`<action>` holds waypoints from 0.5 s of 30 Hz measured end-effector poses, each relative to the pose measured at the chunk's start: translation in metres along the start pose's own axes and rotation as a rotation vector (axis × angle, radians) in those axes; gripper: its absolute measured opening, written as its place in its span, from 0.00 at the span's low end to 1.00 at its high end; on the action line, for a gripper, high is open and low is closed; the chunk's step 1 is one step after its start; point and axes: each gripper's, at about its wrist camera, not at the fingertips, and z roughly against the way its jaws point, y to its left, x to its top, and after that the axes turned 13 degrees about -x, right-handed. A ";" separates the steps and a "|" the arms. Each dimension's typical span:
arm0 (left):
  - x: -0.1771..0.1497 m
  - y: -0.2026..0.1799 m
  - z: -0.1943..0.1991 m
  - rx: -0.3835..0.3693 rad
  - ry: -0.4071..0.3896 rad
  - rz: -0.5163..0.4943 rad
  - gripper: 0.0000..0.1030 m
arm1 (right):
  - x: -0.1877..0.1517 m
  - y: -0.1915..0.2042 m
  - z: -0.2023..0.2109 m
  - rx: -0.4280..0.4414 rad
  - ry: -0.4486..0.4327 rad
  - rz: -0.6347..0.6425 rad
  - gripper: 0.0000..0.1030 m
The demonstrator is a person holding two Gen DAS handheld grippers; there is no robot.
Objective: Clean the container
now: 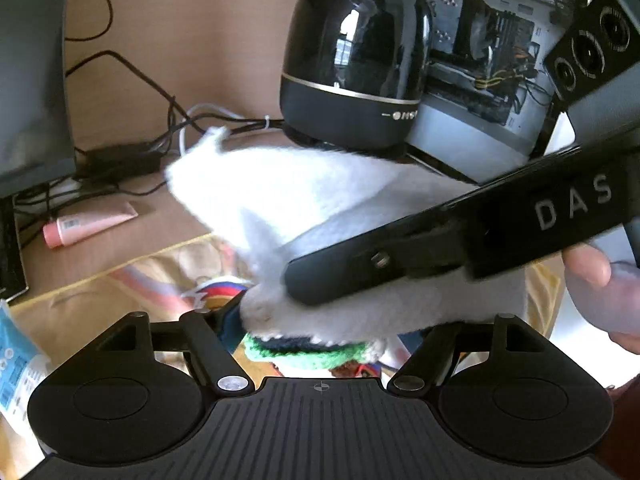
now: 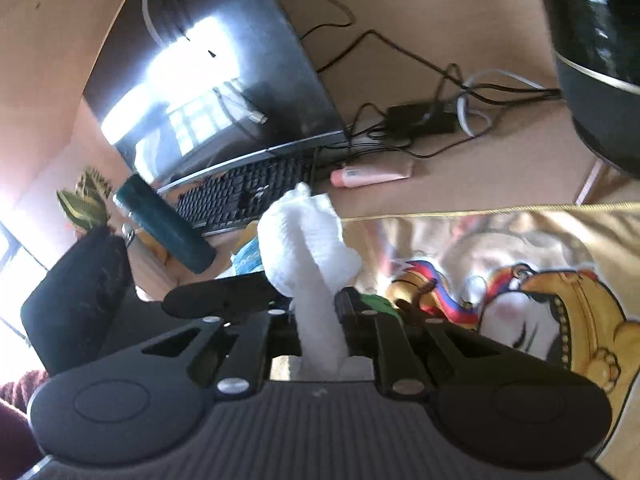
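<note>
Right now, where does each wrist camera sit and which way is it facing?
Left wrist: on the left gripper, facing the white cloth, the right gripper crossing it and a black speaker; a hand shows.
Right wrist: on the right gripper clamping the cloth, facing keyboard and monitor.
Shared: cloth, pink tube, printed mat.

Cluttered tan desk [image 2: 460,8], sunlit monitor [image 2: 224,80]

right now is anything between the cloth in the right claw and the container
Nothing visible does. The white cloth, pinched in the right claw, lies directly over the green-rimmed container and hides most of it. Whether it reaches inside cannot be told.
</note>
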 end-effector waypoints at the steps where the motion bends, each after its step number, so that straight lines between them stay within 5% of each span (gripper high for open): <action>1: 0.000 0.000 -0.001 0.001 0.004 -0.001 0.77 | -0.001 -0.006 0.001 -0.006 -0.002 -0.022 0.18; 7: -0.002 -0.001 -0.003 0.009 0.024 0.006 0.82 | -0.012 -0.037 -0.004 -0.122 0.037 -0.101 0.17; 15: -0.012 0.007 0.002 0.023 0.072 0.020 0.90 | -0.037 -0.062 -0.029 -0.396 0.139 -0.041 0.15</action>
